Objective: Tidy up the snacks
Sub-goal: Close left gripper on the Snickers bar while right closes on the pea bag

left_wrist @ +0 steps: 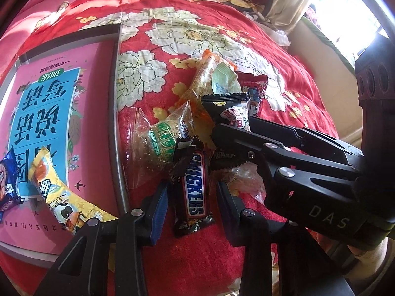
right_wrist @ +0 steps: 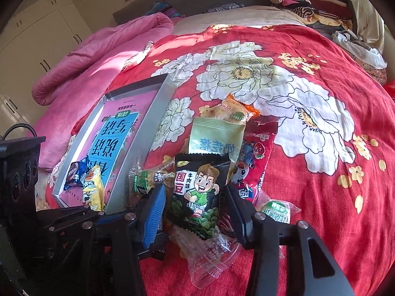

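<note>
A pile of snack packets lies on the red flowered bedspread. My left gripper [left_wrist: 190, 192] is open with its fingers on either side of a Snickers bar [left_wrist: 195, 187], not closed on it. My right gripper [right_wrist: 195, 204] is open around a black bean-snack packet with a cartoon boy [right_wrist: 200, 192], also seen in the left wrist view [left_wrist: 229, 108]. A grey tray [left_wrist: 116, 113] holding a pink book sits to the left, with a yellow packet [left_wrist: 61, 197] and a blue packet [left_wrist: 7, 185] on it.
The pile also holds a green-labelled clear packet [left_wrist: 160, 145], an orange packet [right_wrist: 232, 111], a pale green sachet [right_wrist: 214, 138], a red strawberry bag [right_wrist: 256, 153] and a clear wrapper [right_wrist: 209, 254]. A pink quilt [right_wrist: 98, 56] lies behind the tray. Folded clothes [right_wrist: 308, 2] are stacked far right.
</note>
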Tool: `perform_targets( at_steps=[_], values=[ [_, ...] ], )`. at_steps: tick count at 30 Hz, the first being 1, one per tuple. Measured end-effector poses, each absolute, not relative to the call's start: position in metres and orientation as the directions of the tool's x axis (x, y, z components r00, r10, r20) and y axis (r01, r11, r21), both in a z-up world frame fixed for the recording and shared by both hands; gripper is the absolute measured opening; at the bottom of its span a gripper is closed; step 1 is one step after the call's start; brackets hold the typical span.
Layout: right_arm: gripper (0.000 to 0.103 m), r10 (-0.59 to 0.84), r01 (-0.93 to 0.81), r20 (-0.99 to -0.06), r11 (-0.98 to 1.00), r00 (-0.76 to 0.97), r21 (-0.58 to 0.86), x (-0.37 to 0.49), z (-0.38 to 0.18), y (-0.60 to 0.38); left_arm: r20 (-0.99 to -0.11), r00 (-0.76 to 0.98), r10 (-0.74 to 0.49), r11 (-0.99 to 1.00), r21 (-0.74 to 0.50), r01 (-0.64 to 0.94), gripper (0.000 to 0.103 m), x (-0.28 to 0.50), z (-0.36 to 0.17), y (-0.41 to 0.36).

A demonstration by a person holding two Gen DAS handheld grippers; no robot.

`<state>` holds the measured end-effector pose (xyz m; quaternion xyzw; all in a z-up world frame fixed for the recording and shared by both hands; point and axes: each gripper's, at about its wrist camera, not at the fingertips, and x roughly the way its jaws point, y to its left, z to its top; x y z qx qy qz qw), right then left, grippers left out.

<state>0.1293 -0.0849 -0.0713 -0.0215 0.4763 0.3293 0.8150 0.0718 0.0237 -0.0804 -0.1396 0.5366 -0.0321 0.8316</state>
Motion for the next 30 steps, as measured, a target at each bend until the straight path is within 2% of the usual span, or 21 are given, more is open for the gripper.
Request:
perform_targets(
  at_steps=[4,10,12,16,23,30],
  values=[
    [0.048,0.484,-0.583,-0.808,0.780,0.334,0.226,0.127,-0.075,-0.076,-0.885,0.421,-0.201,0.959,-0.265,-0.098,0.039,0.072,-0.081,0.024],
    [0.048,0.480,-0.578,-0.812,0.784,0.332,0.227,0.133,-0.082,-0.073,-0.892,0.414,-0.184,0.964,-0.245,-0.099,0.038,0.073,-0.083,0.021],
    [0.045,0.482,-0.581,-0.812,0.781,0.329,0.228,0.134,-0.083,-0.072,-0.895,0.410,-0.179,0.966,-0.239,-0.100,0.038,0.073,-0.083,0.020],
    [0.037,0.510,-0.589,-0.805,0.765,0.304,0.262,0.134,-0.082,-0.073,-0.900,0.404,-0.163,0.968,-0.224,-0.109,0.038,0.075,-0.083,0.019],
    [0.036,0.571,-0.561,-0.755,0.758,0.323,0.333,0.138,-0.067,-0.092,-0.913,0.381,-0.142,0.971,-0.204,-0.125,0.032,0.080,-0.085,0.018],
    [0.036,0.619,-0.509,-0.707,0.754,0.342,0.415,0.146,-0.057,-0.114,-0.918,0.379,-0.121,0.976,-0.180,-0.125,0.031,0.081,-0.086,0.012]
  ],
)
